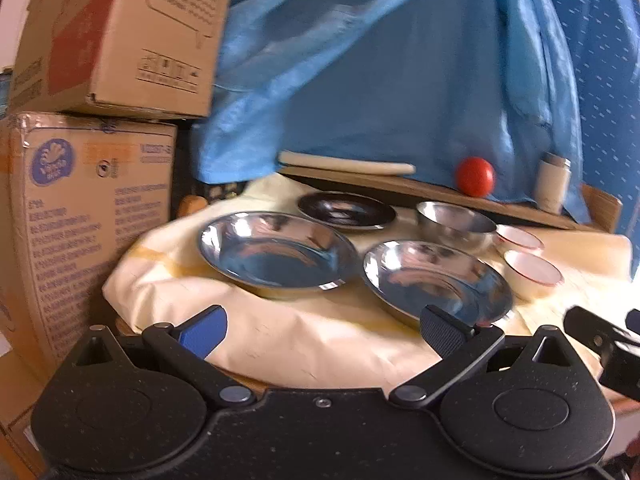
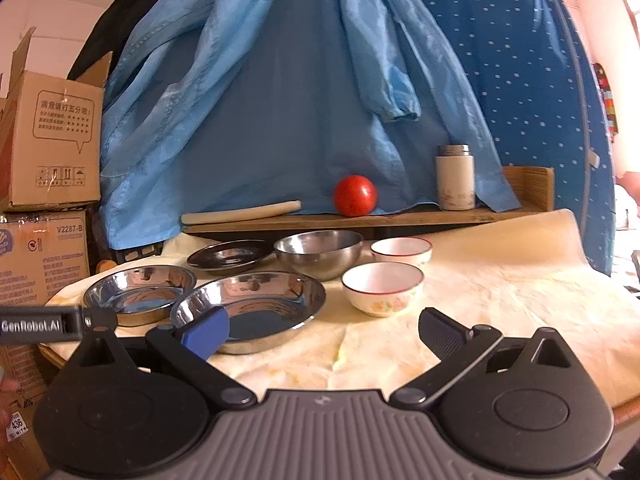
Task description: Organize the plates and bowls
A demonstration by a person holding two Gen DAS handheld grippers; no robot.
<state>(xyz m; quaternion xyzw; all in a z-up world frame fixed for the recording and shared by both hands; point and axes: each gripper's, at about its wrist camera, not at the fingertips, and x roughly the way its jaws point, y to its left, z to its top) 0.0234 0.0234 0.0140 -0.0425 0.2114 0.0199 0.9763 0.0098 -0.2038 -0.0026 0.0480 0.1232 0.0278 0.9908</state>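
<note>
On the cream cloth (image 2: 500, 276) lie two shiny steel plates (image 1: 276, 250) (image 1: 436, 280), a smaller dark steel plate (image 1: 346, 210) behind them, a steel bowl (image 1: 456, 224), and two white bowls with red rims (image 1: 534, 272) (image 1: 518, 238). In the right wrist view the same set shows: plates (image 2: 140, 292) (image 2: 252, 304) (image 2: 230, 258), steel bowl (image 2: 318, 252), white bowls (image 2: 382, 288) (image 2: 402, 252). My left gripper (image 1: 324, 332) hovers open before the plates, holding nothing. My right gripper (image 2: 324, 332) is open too, near the front plate and the nearer white bowl.
A wooden shelf (image 2: 360, 218) behind the dishes carries a red tomato (image 2: 355, 195), a white flask (image 2: 455, 178) and a pale stick (image 2: 240, 213). Blue fabric (image 2: 300, 100) hangs behind. Cardboard boxes (image 1: 92, 192) are stacked at the left. The table edge runs close below both grippers.
</note>
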